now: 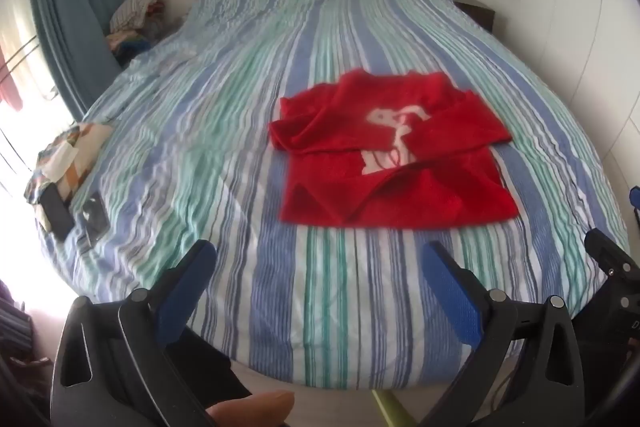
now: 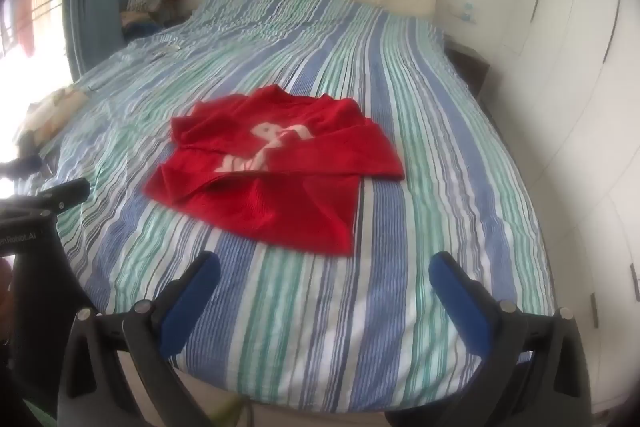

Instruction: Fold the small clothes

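Red sweater (image 1: 394,155) lies partly folded on striped bed (image 1: 224,99), well ahead of both jaws. Left gripper (image 1: 320,255) and right gripper (image 2: 324,267) spread wide, empty, above near bed edge.

A: What's on the bed?
B: A small red sweater (image 1: 394,163) with a white design, lying flat on the striped bed (image 1: 320,287), sleeves folded across its front

striped bed (image 1: 320,287), blue curtain (image 1: 76,7), white wardrobe (image 2: 580,87)
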Demonstrator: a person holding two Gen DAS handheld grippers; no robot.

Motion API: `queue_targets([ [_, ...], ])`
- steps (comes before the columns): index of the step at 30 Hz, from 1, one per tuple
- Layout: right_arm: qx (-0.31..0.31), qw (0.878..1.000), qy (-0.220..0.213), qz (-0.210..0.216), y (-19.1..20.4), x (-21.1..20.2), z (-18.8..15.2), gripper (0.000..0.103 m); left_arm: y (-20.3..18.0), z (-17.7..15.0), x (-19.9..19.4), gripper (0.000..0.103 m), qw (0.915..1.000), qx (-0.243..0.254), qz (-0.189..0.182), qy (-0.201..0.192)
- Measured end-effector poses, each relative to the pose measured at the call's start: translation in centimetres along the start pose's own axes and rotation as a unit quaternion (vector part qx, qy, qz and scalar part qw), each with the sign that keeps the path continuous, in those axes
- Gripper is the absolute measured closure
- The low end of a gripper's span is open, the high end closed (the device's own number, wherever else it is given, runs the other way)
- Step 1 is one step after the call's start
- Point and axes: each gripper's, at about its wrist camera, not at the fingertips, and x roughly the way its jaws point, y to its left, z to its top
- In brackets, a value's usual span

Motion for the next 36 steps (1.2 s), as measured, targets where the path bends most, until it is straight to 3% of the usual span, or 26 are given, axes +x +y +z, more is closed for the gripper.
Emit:
queue_targets([
  [4,0.003,1.000,0.005,0.003,0.0,0.1,-0.1,0.000,0.7,-0.1,0.0,0.001,0.9999,-0.012,-0.011,0.002],
  [8,0.002,1.000,0.007,0.003,0.3,0.5,0.0,0.000,-0.1,-0.3,0.6,0.001,0.9999,0.003,0.001,0.013],
  [11,0.000,1.000,0.004,0.000,0.6,0.4,0.0,0.000,-0.7,-0.5,1.1,0.000,0.9996,0.014,-0.012,0.022],
  [26,0.009,1.000,0.011,0.005,1.1,1.3,0.6,0.000,-0.5,-0.2,-0.1,0.000,0.9992,0.004,-0.040,-0.007],
  [36,0.017,1.000,0.017,0.003,0.9,1.6,0.0,0.000,-1.6,-0.3,-0.4,0.000,0.9987,0.034,-0.035,-0.013],
])
